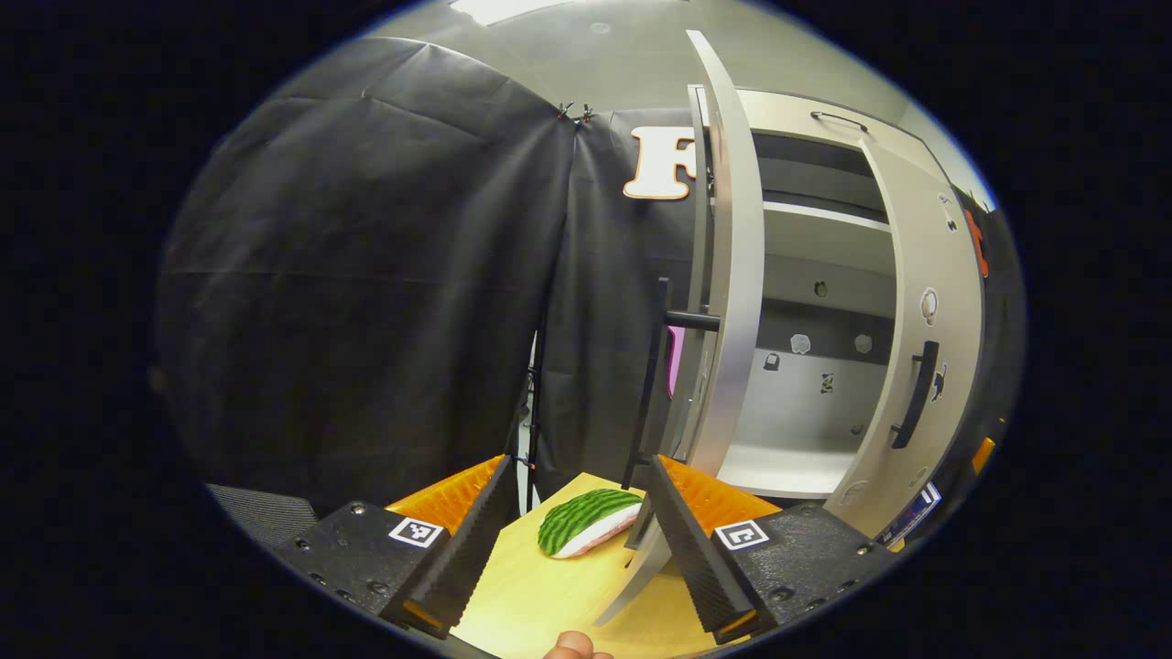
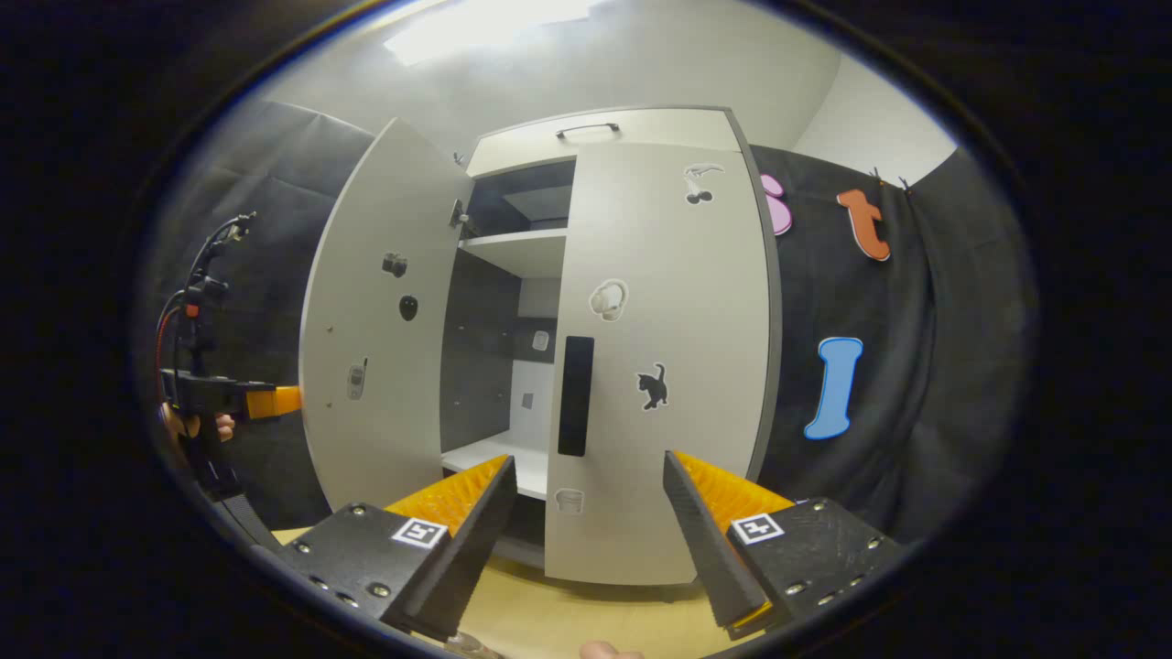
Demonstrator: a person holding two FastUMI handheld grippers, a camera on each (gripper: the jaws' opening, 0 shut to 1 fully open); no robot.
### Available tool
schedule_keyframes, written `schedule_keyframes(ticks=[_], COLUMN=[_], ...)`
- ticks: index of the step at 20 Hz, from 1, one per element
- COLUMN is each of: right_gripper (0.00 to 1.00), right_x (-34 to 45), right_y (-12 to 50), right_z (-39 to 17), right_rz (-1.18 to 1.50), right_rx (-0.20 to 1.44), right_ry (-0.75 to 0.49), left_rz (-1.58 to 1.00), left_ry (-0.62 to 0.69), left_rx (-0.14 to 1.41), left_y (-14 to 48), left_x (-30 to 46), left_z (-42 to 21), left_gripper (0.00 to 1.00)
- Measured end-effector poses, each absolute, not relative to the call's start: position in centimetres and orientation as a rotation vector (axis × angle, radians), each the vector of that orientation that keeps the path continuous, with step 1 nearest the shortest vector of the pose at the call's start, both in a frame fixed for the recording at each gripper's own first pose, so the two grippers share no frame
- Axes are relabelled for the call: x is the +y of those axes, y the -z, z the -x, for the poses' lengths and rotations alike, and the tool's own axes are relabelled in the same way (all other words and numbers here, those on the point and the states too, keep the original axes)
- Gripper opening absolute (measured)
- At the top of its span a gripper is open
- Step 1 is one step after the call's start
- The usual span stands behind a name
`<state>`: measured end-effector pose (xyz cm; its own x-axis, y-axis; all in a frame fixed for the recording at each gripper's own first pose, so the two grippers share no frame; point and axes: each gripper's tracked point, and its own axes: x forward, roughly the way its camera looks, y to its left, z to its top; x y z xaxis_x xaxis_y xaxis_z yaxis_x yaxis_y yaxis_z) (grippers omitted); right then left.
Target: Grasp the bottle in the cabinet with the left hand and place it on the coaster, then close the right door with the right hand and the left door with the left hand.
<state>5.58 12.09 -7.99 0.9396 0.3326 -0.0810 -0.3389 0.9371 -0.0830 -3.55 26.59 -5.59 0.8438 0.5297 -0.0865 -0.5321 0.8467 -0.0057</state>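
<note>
The cabinet's left door (image 1: pixel 732 275) stands open, edge-on in the left gripper view, with its black bar handle (image 1: pixel 652 384) on the outer face. My left gripper (image 1: pixel 577 549) is open just beside that door's lower edge, its right finger (image 1: pixel 687 540) close under the handle, nothing between the fingers. A watermelon-patterned coaster (image 1: pixel 586 520) lies on the wooden table ahead of it. In the right gripper view, my right gripper (image 2: pixel 586 540) is open in front of the right door (image 2: pixel 668 366), which stands almost closed, near its black handle (image 2: pixel 575 394). The left door (image 2: pixel 375 366) is swung wide.
The cabinet's white lower shelf (image 1: pixel 787 467) and upper shelf (image 2: pixel 522 247) are bare where visible. The light wooden table (image 1: pixel 549 595) runs under both grippers. The left gripper (image 2: pixel 229 400), held by a hand, sits behind the left door in the right gripper view. Black cloth walls surround the cabinet.
</note>
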Motion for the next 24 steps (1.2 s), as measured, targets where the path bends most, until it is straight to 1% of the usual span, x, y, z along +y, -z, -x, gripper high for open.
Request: schedule_keyframes(ticks=[6, 7, 9, 13, 18, 21, 24], right_gripper=[0.97, 0.95, 0.97, 0.97, 0.97, 0.97, 0.97], right_x=[10.9, 10.5, 9.8, 8.1, 6.5, 5.9, 5.4], right_y=[8.1, 8.0, 7.8, 7.6, 7.4, 7.0, 6.9], right_z=[-5.3, -5.2, -5.0, -4.8, -4.5, -4.4, -4.2], right_rz=[0.104, 0.106, 0.108, 0.105, 0.101, 0.100, 0.093], right_rx=[0.074, 0.073, 0.071, 0.070, 0.070, 0.064, 0.060], right_ry=[-0.321, -0.312, -0.293, -0.246, -0.196, -0.176, -0.160], left_rz=[0.108, 0.120, 0.130, 0.125, 0.125, 0.102, 0.072], left_ry=[-0.414, -0.391, -0.352, -0.277, -0.080, -0.013, 0.035], left_rx=[0.096, 0.100, 0.106, 0.123, 0.153, 0.172, 0.164], left_y=[6.6, 6.8, 7.0, 7.5, 8.1, 9.1, 8.7], left_x=[21.9, 21.2, 20.0, 17.5, 11.0, 7.7, 5.7], left_z=[1.6, 1.2, 0.2, -1.4, -4.0, -4.3, -4.6], left_gripper=[0.92, 0.92, 0.92, 0.92, 0.92, 0.92, 0.92])
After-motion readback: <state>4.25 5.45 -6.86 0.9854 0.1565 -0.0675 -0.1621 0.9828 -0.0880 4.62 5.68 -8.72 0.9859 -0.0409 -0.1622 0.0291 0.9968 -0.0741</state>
